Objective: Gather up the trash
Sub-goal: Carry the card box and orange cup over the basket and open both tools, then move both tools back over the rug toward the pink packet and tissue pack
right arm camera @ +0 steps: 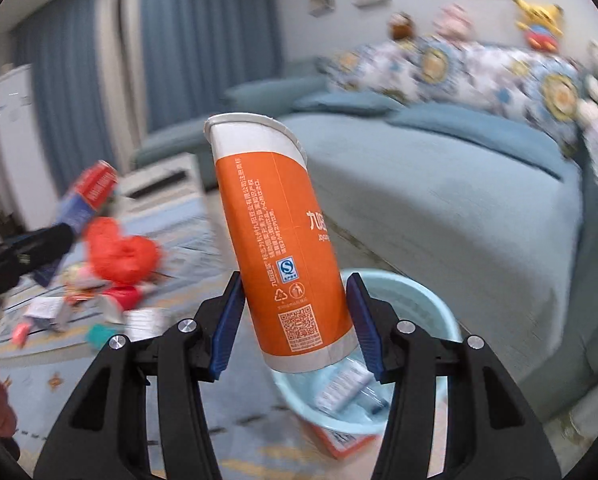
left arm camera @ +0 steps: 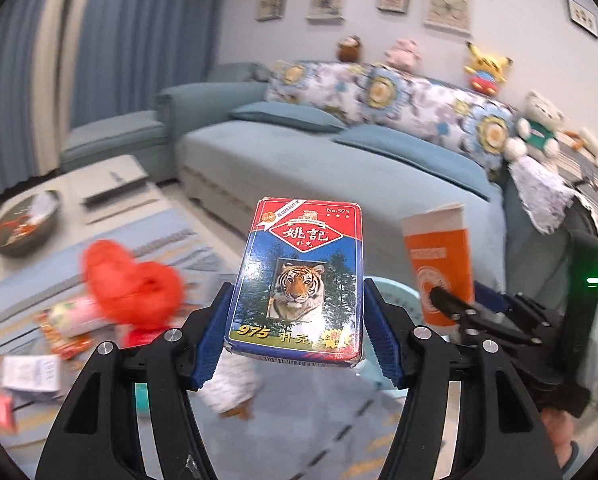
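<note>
My left gripper point(left arm camera: 297, 312) is shut on a playing-card box point(left arm camera: 299, 280) with a tiger picture, held upright in the air. My right gripper point(right arm camera: 295, 312) is shut on an orange and white paper cup point(right arm camera: 279, 240), tilted left, held above the rim of a light blue waste basket point(right arm camera: 431, 300) that holds some wrappers. In the left wrist view the cup point(left arm camera: 439, 256) and right gripper point(left arm camera: 459, 312) are to the right, and the basket point(left arm camera: 395, 292) peeks out behind the card box. In the right wrist view the card box point(right arm camera: 87, 196) is at the far left.
Loose trash lies on the patterned rug: a red plastic bag point(left arm camera: 131, 280), snack wrappers point(left arm camera: 67, 320) and a paper packet point(left arm camera: 31, 372). A blue sofa point(left arm camera: 339, 168) with cushions and plush toys stands behind. A low coffee table point(left arm camera: 99, 196) with a round tin is at left.
</note>
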Tool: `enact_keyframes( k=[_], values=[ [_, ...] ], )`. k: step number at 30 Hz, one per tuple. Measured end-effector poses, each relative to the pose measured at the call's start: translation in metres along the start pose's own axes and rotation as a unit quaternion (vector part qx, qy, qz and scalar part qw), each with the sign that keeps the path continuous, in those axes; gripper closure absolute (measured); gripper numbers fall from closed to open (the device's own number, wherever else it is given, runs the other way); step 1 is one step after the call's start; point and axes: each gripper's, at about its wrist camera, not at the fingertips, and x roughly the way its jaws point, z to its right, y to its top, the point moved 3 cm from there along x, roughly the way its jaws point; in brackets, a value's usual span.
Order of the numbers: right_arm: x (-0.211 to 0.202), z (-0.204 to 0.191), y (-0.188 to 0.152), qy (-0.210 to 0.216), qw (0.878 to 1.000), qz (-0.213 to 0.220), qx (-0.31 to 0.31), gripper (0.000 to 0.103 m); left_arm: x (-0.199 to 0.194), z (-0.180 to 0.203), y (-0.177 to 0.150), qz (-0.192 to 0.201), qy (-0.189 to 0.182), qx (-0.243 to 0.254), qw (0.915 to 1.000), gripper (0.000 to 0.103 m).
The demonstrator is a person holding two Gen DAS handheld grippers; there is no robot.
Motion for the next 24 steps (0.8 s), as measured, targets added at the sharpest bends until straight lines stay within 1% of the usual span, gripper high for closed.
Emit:
enact_keyframes(
  k=[1, 3, 5, 6, 8, 10, 11, 12, 13, 14, 16, 19, 24],
  values=[
    [0.012, 0.013, -0.004, -0.009, 0.999, -0.024, 0.019, 0.054, 0.015, 0.011, -0.002, -0.012, -0.010, 0.006, 0.9999, 0.042],
    [0.033, 0.032, -0.014, -0.009, 0.996, -0.067, 0.057, 0.054, 0.044, 0.024, -0.006, -0.040, -0.020, 0.015, 0.9989, 0.042],
    [0.050, 0.050, -0.026, -0.020, 0.992, -0.093, 0.083, 0.054, 0.071, 0.032, -0.013, -0.062, -0.004, 0.017, 0.9979, 0.042],
    [0.054, 0.055, -0.032, -0.026, 0.991, -0.101, 0.089, 0.054, 0.087, 0.035, -0.019, -0.079, -0.005, 0.011, 0.9968, 0.042],
    [0.070, 0.070, -0.041, -0.032, 0.987, -0.118, 0.105, 0.055, 0.106, 0.036, -0.030, -0.095, -0.017, -0.006, 0.9953, 0.042],
    [0.077, 0.077, -0.048, -0.038, 0.985, -0.123, 0.117, 0.054, 0.120, 0.035, -0.038, -0.108, -0.021, -0.020, 0.9937, 0.041],
    [0.082, 0.082, -0.052, -0.039, 0.984, -0.123, 0.125, 0.052, 0.124, 0.034, -0.041, -0.106, -0.020, -0.026, 0.9939, 0.041],
    [0.086, 0.085, -0.054, -0.039, 0.983, -0.127, 0.127, 0.049, 0.123, 0.032, -0.043, -0.094, -0.014, -0.026, 0.9951, 0.037],
    [0.090, 0.087, -0.056, -0.041, 0.983, -0.129, 0.126, 0.048, 0.122, 0.031, -0.045, -0.085, -0.006, -0.022, 0.9961, 0.026],
    [0.093, 0.090, -0.059, -0.046, 0.982, -0.133, 0.126, 0.048, 0.119, 0.030, -0.047, -0.078, -0.005, -0.019, 0.9968, 0.023],
    [0.097, 0.092, -0.063, -0.041, 0.980, -0.138, 0.135, 0.048, 0.116, 0.030, -0.047, -0.076, -0.014, -0.023, 0.9967, 0.022],
    [0.097, 0.094, -0.072, -0.033, 0.978, -0.143, 0.151, 0.048, 0.115, 0.025, -0.049, -0.080, -0.010, -0.034, 0.9961, 0.022],
    [0.092, 0.085, -0.076, -0.027, 0.979, -0.148, 0.137, 0.048, 0.113, 0.019, -0.048, -0.086, -0.012, -0.047, 0.9951, 0.023]
  ],
)
